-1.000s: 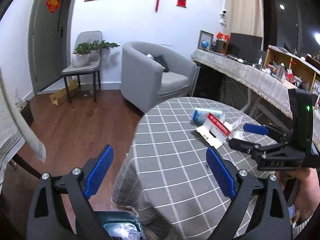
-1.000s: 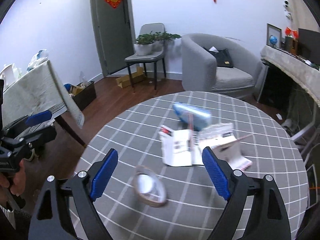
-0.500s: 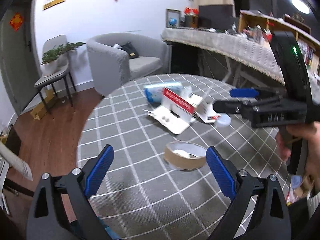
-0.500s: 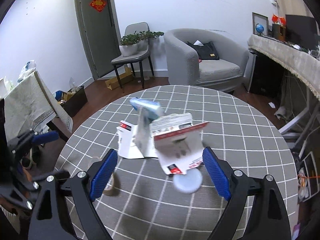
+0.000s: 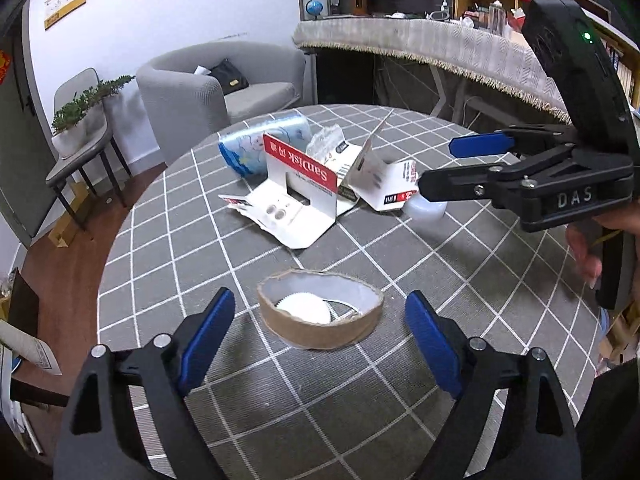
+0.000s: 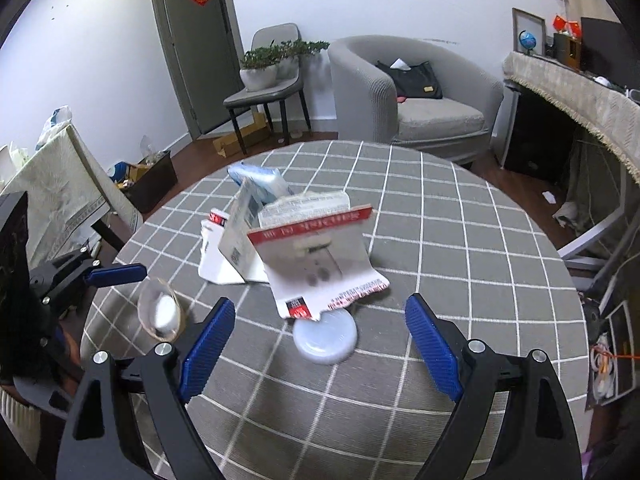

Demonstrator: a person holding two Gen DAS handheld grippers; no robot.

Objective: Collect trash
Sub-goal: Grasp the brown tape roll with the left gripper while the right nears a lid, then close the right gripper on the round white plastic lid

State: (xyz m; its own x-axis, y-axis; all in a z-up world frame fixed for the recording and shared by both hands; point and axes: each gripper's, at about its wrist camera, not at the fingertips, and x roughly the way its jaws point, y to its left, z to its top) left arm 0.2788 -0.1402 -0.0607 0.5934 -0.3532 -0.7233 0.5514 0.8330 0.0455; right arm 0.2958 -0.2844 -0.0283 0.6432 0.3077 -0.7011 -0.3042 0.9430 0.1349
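On the round table with a grey checked cloth (image 5: 400, 400) lies an empty brown tape roll (image 5: 320, 314) with a white disc inside. My left gripper (image 5: 320, 336) straddles it, jaws closing, pads clear of it. Behind it lie torn red-and-white cardboard packaging (image 5: 298, 200), a blue-white packet (image 5: 260, 144) and a pale plastic lid (image 5: 426, 210). In the right wrist view my right gripper (image 6: 320, 338) stands open, with the lid (image 6: 324, 338) between its fingers, untouched, and the cardboard (image 6: 316, 256) just beyond. The tape roll (image 6: 160, 312) sits to the left there.
A grey armchair (image 6: 412, 96) and a chair with potted plants (image 6: 264, 76) stand beyond the table. A long cloth-covered desk (image 5: 440, 48) runs along the right. Another cloth-draped table (image 6: 52, 184) and a box of clutter (image 6: 148, 172) stand at the left.
Both grippers came forward and down over the table. The left one swung from the table's edge to straddle the tape roll. The right one now frames the lid.
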